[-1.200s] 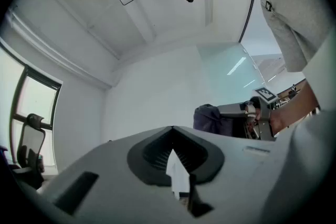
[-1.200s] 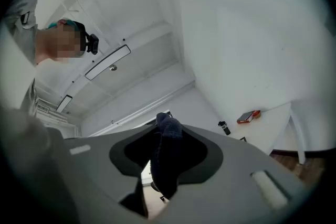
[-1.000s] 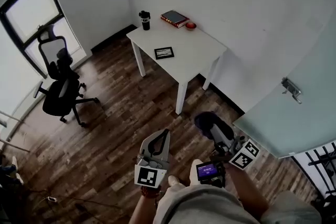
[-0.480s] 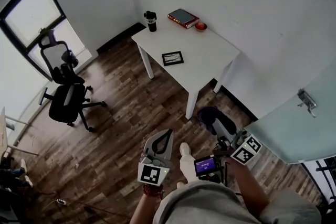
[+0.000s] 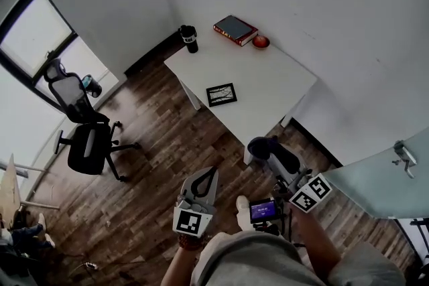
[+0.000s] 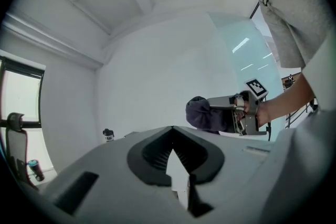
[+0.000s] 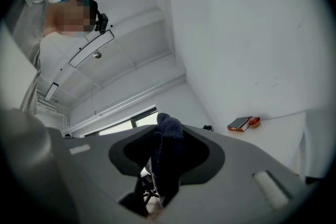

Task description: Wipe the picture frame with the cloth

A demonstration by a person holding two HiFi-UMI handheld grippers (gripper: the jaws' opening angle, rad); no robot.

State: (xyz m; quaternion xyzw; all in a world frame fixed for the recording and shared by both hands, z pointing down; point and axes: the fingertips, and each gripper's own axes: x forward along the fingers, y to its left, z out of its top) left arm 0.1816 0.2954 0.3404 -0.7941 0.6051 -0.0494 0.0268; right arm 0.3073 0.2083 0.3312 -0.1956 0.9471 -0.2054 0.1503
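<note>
Cloth [image 7: 169, 139]: dark blue and bunched, clamped between the jaws of the right hand-held gripper [image 5: 276, 159], with a wad bulging past the tips.
Right hand-held gripper: clenched on the cloth, held in the air over the wooden floor [image 5: 154, 164], just short of the bench's near corner.
Left hand-held gripper [image 5: 209, 174]: jaws pressed together with nothing between them; it is to the left of the right one and apart from it.
Picture frame [image 5: 221, 94]: black, lying flat on the bench, ahead of both hand-held grippers and well apart from them.
Bench [image 5: 275, 87]: white, ahead of the hand-held grippers, set against the wall.
Tumbler [image 5: 189, 39]: black, upright at the bench's far left corner, beyond the picture frame.
Book [image 5: 235, 29]: red-edged, lying at the bench's far edge, with a small red bowl [image 5: 261, 42] just beside it.
Office chair [image 5: 84, 137]: black, well off to the left of the left hand-held gripper, near the window [image 5: 37, 43].
</note>
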